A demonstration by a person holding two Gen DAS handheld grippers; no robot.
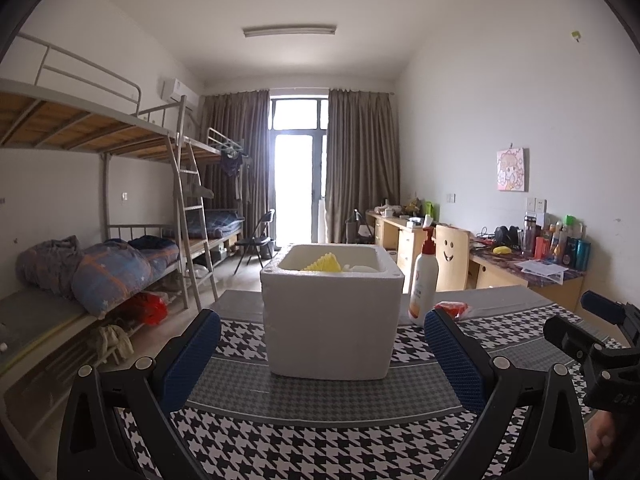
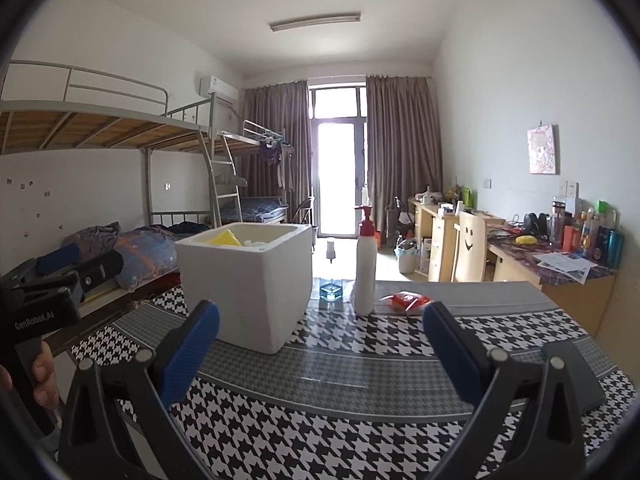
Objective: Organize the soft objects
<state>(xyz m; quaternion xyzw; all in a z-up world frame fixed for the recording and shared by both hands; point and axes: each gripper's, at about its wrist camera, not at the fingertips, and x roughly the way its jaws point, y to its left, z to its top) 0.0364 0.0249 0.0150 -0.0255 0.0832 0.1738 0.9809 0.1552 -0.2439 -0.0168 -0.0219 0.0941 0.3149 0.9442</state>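
Both tongs hover low over the houndstooth-patterned tabletop (image 1: 320, 440), each spread wide with nothing between the blue pads. The left tongs (image 1: 322, 354) point straight at a white foam box (image 1: 332, 320), which stands just ahead of them on a grey band of the cloth. The right tongs (image 2: 320, 354) sit further to the right, so the foam box (image 2: 248, 284) lies ahead and to their left. A hand (image 2: 42, 376) grips the other handle at the left edge of the right wrist view. Inside the box, a yellow ridged sponge (image 1: 323, 263) pokes above the rim beside something white (image 1: 360, 268). Past the box, to its right, stand a white pump bottle (image 2: 366, 264) and a red packet (image 2: 408, 302); a small glass bottle (image 2: 330, 290) stands between box and pump bottle.
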